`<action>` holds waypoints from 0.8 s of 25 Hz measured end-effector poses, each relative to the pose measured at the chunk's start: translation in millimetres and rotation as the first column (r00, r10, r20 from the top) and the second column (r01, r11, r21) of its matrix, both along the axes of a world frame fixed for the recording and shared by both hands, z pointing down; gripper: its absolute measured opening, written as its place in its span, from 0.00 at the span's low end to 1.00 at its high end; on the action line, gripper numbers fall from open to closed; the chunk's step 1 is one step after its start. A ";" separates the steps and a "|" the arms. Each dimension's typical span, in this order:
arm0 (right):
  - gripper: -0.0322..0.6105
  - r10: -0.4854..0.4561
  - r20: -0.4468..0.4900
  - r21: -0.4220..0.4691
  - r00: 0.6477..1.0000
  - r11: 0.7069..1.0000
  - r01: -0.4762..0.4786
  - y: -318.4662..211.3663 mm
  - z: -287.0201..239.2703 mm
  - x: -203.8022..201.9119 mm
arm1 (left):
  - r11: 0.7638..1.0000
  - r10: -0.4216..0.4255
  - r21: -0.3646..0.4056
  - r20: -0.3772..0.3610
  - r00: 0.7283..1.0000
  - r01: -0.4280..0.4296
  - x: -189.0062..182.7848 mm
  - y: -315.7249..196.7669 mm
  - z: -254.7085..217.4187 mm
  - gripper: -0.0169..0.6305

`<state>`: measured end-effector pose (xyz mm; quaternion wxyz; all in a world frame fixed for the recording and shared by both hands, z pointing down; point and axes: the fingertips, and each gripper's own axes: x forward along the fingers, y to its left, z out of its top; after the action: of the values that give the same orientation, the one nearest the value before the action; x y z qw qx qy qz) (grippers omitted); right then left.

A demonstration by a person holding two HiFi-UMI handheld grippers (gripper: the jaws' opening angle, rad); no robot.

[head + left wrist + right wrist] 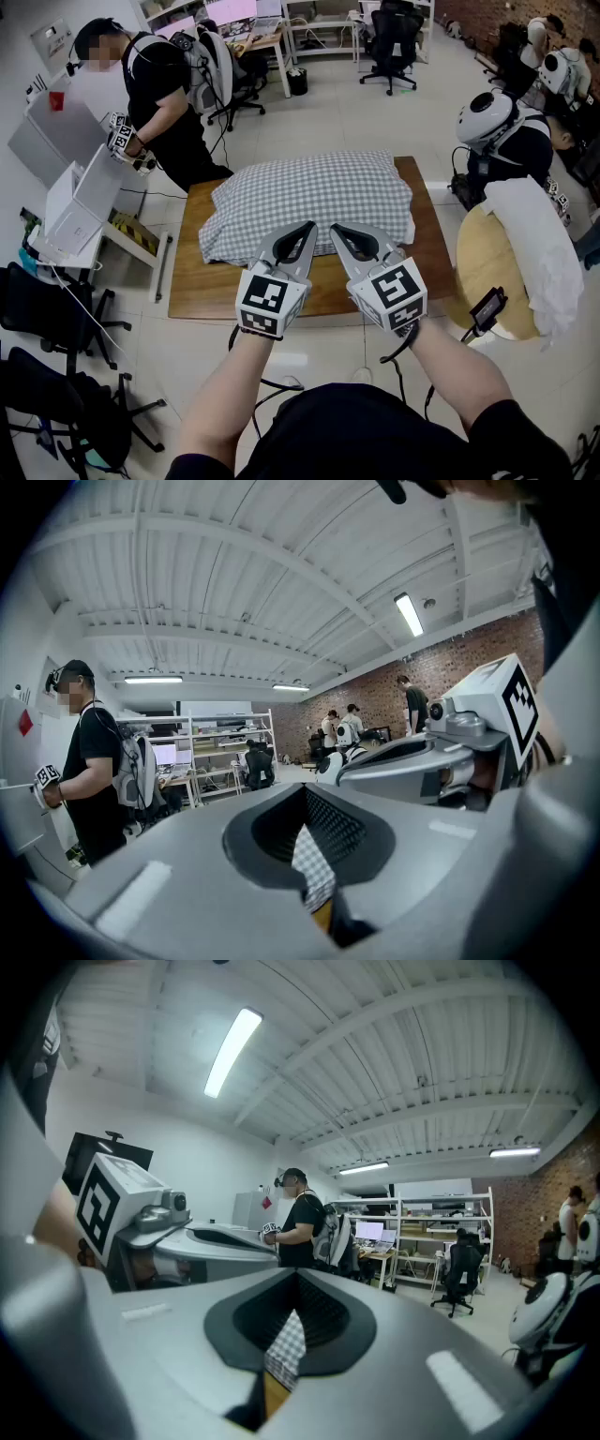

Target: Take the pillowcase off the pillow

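A pillow in a grey-and-white checked pillowcase (314,192) lies flat on a low wooden table (216,281). My left gripper (307,229) and right gripper (337,229) are held side by side over the pillow's near edge, tips close together and pointing away from me. Both are shut with nothing between the jaws. In the left gripper view the closed jaws (305,794) point level across the room, and a strip of checked fabric (311,864) shows through the slot below. The right gripper view gives the same picture: closed jaws (298,1283), checked fabric (286,1349) beneath.
A person in black (155,84) stands at white boxes to the table's far left. At right a round wooden table (487,262) carries a white pillow (544,244), with a helmeted person (506,131) behind it. Office chairs (56,309) stand at my left.
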<state>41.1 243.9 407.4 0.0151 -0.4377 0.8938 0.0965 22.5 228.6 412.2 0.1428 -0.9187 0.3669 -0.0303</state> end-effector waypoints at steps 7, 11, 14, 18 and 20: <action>0.05 -0.024 -0.013 0.009 1.000 1.000 0.024 -1.8 6.9 24.5 | 1.000 -0.021 0.002 0.004 1.000 0.021 24.5 -4.1 8.2 0.03; 0.05 -0.043 -0.017 0.006 0.999 0.999 0.043 -5.1 8.6 37.6 | 0.999 -0.041 -0.010 0.012 0.999 0.041 37.6 -6.1 11.6 0.03; 0.05 -0.060 -0.016 0.001 0.998 0.998 0.060 -10.2 15.9 51.0 | 0.998 -0.056 -0.013 0.019 0.998 0.056 51.1 -10.1 19.3 0.03; 0.05 -0.077 -0.008 -0.006 0.997 0.997 0.076 -16.2 25.6 60.4 | 0.996 -0.088 -0.024 0.030 0.996 0.089 54.2 -18.7 32.7 0.03; 0.05 -0.083 -0.003 -0.007 0.997 0.996 0.083 -18.5 28.1 61.9 | 0.993 -0.113 -0.028 0.028 0.993 0.113 49.0 -23.9 36.3 0.03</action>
<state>103.0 225.3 435.5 0.0162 -0.3999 0.9116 0.0934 71.5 204.7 448.5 0.1319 -0.8980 0.4160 -0.0557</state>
